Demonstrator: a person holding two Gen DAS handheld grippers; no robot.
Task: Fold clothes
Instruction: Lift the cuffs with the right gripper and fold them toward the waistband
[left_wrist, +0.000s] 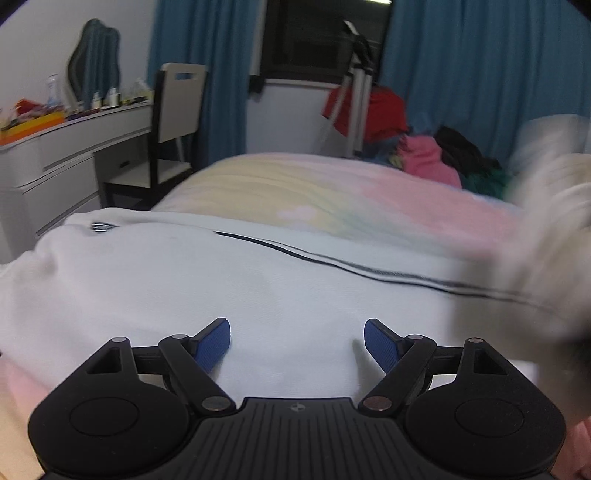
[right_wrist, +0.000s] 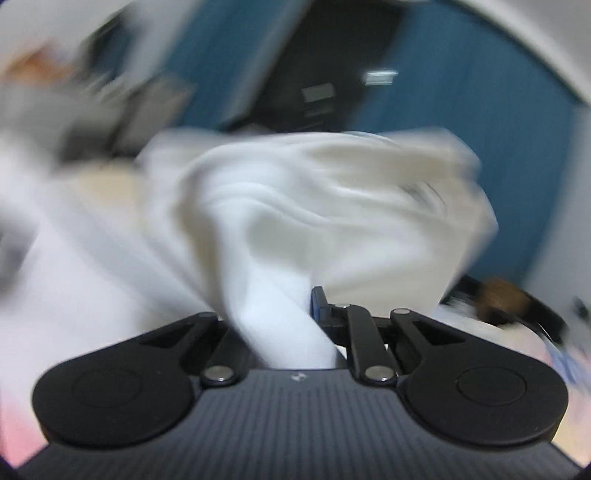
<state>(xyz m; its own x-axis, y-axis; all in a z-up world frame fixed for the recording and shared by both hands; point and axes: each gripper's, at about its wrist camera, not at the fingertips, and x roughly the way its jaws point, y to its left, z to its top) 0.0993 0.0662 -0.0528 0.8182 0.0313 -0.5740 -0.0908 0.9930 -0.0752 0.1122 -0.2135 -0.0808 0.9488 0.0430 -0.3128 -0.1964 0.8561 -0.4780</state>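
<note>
Fingers of the right gripper (right_wrist: 308, 314) are pinched tight on a bunched fold of the white garment (left_wrist: 236, 288), which rises as a twisted rope of cloth straight from between them and fans out ahead, blurred, in the right wrist view; only one blue pad shows there, the other being hidden by the fabric. The rest of the garment lies spread across the near end of the bed (left_wrist: 332, 184), its long axis running left to right in the left wrist view, marked by a thin dark stripe (left_wrist: 332, 264) that slopes down toward the right edge. There the cloth lifts into a pale blur, which I judge to be the part the right gripper holds. The left gripper (left_wrist: 297, 343) hovers over the flat middle of the garment with its blue pads spread wide and nothing between them. So the right hand has the end to be carried over, and the fold would likely travel along that stripe toward the left. Beyond the bed stand a white chair (left_wrist: 177, 107), a desk (left_wrist: 74, 147), blue curtains (left_wrist: 480, 74) and a heap of coloured clothes (left_wrist: 428, 158).
</note>
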